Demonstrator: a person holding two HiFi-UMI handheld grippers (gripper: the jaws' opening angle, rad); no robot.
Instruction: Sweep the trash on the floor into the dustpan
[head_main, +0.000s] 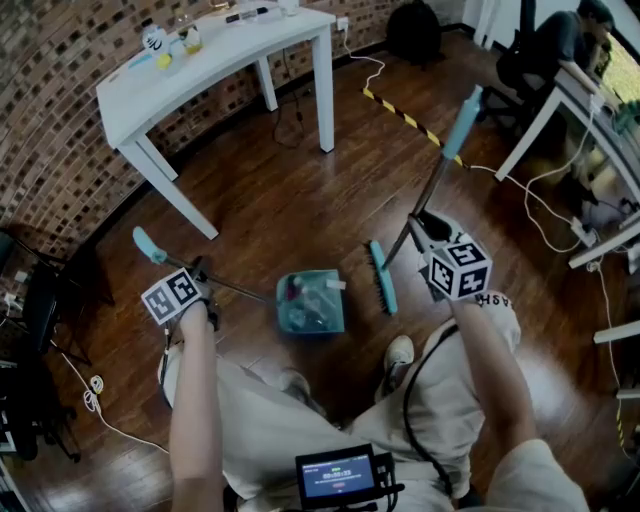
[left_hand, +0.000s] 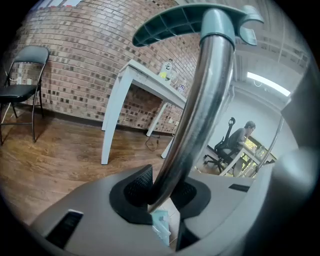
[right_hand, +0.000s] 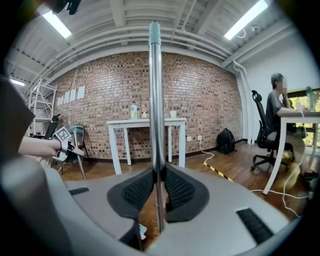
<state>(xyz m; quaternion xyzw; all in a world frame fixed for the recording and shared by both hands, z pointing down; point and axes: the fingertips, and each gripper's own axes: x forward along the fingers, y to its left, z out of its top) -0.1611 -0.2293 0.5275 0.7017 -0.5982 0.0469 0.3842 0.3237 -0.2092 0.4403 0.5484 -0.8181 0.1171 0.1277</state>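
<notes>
A teal dustpan (head_main: 311, 303) stands on the wooden floor in front of my feet, with pale scraps of trash (head_main: 305, 295) inside it. Its metal handle (head_main: 225, 283) slants left to a teal grip (head_main: 147, 244). My left gripper (head_main: 200, 274) is shut on that handle (left_hand: 199, 105); the jaws (left_hand: 161, 192) clamp it from both sides. The broom's teal brush head (head_main: 382, 277) rests on the floor just right of the pan. My right gripper (head_main: 421, 226) is shut on the broom pole (right_hand: 156, 100), pinched at the pads (right_hand: 158, 188).
A white table (head_main: 215, 62) stands at the back left by the brick wall. A person sits at a desk (head_main: 560, 90) at the right, with cables and yellow-black tape (head_main: 402, 113) on the floor. A black chair (head_main: 40, 300) is at the far left.
</notes>
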